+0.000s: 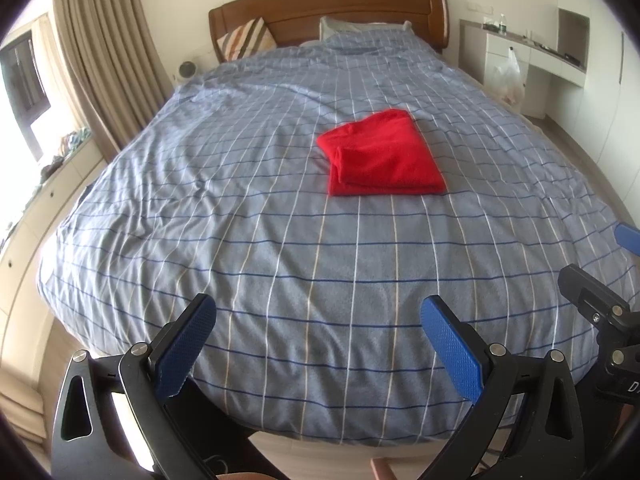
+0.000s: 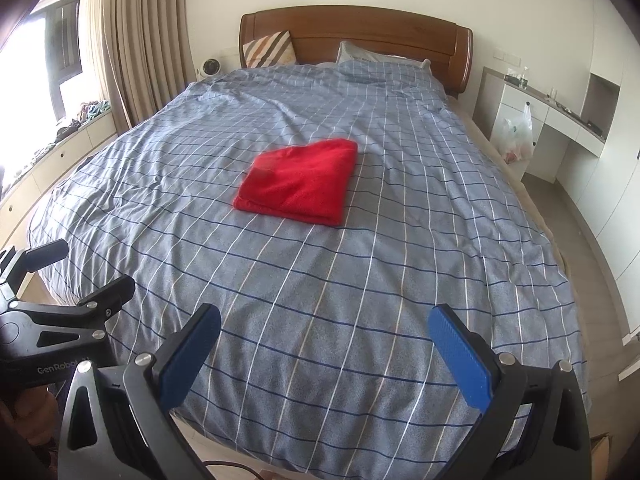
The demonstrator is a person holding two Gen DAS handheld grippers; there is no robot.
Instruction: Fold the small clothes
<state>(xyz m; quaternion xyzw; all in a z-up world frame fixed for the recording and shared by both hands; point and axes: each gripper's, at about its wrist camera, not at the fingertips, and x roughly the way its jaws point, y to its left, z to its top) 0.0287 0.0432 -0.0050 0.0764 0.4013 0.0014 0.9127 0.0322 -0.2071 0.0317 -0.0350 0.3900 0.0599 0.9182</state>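
The left wrist view catches a layered edge on the folded red fleece garment (image 1: 382, 154); the right wrist view shows its smooth folded side (image 2: 300, 180). It lies mid-bed on the blue-grey checked duvet (image 1: 260, 240), well apart from both tools. A white plastic bag (image 2: 518, 136) hangs at the white desk, contents unclear. Left gripper (image 1: 318, 340) spread wide, nothing held. Right gripper (image 2: 324, 350) wide too, empty above the duvet.

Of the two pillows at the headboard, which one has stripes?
The striped pillow propped at the left against the wooden headboard. The other pillow, lying further right, is plain and pale.
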